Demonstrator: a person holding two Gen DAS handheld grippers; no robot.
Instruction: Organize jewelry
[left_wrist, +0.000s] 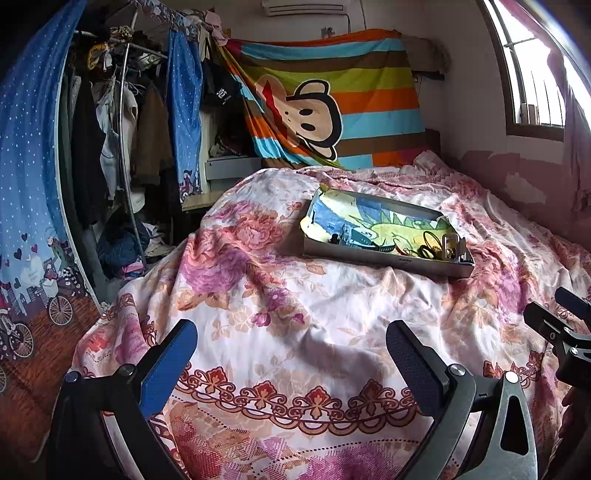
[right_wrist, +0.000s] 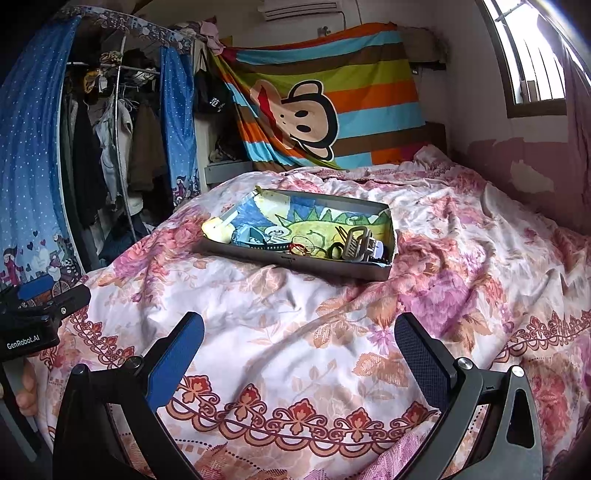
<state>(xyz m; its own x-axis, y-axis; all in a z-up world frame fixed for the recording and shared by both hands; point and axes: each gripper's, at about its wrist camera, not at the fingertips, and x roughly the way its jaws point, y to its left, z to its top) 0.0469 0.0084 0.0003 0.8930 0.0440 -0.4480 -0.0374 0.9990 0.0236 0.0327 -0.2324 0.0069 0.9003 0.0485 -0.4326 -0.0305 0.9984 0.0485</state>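
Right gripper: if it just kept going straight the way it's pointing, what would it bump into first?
Probably the floral bedspread. The right gripper is open and empty, angled toward the bed, and rumpled cloth fills the gap between its fingers. The shallow box of jewelry lies farther on, slightly higher in view. Depth is hard to judge.

A floral pink bedspread (right_wrist: 332, 314) covers the bed, rumpled into folds. Behind it a striped cloth (right_wrist: 343, 92) with a cartoon monkey face hangs against the wall. To the left, a clothes rack (left_wrist: 122, 129) holds dark garments between blue dotted curtains (left_wrist: 26, 166). A barred window (left_wrist: 532, 74) glows at upper right.
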